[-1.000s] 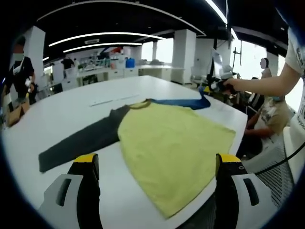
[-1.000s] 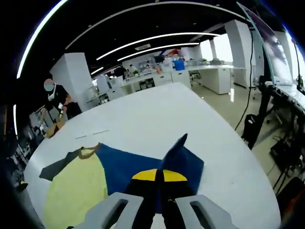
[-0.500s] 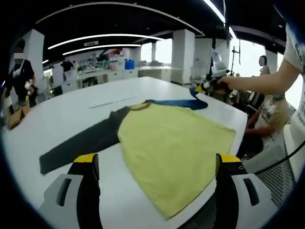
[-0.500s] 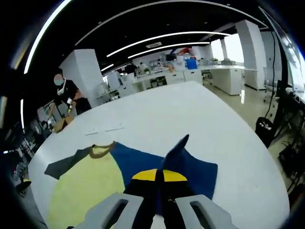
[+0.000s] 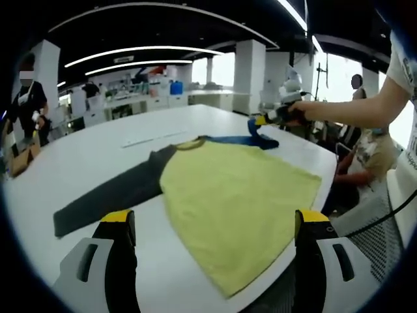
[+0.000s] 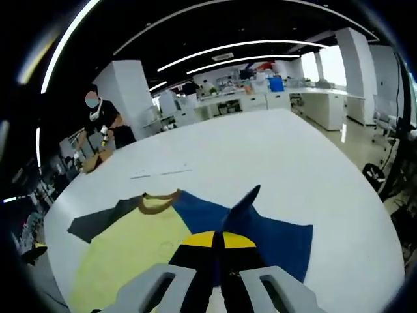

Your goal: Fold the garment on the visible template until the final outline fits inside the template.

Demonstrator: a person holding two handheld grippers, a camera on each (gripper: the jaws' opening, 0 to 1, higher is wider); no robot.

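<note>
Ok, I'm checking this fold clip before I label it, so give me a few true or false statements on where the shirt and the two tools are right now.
1. The right tool is shut on the blue sleeve. True.
2. The left tool grips the grey sleeve. False: it is open and holds nothing; that sleeve lies flat on the white table.
3. The shirt's body is yellow. True.
4. The blue sleeve lies wholly flat. False: its pinched end is raised off the table.
5. The collar is red. False: it is brownish.
</note>
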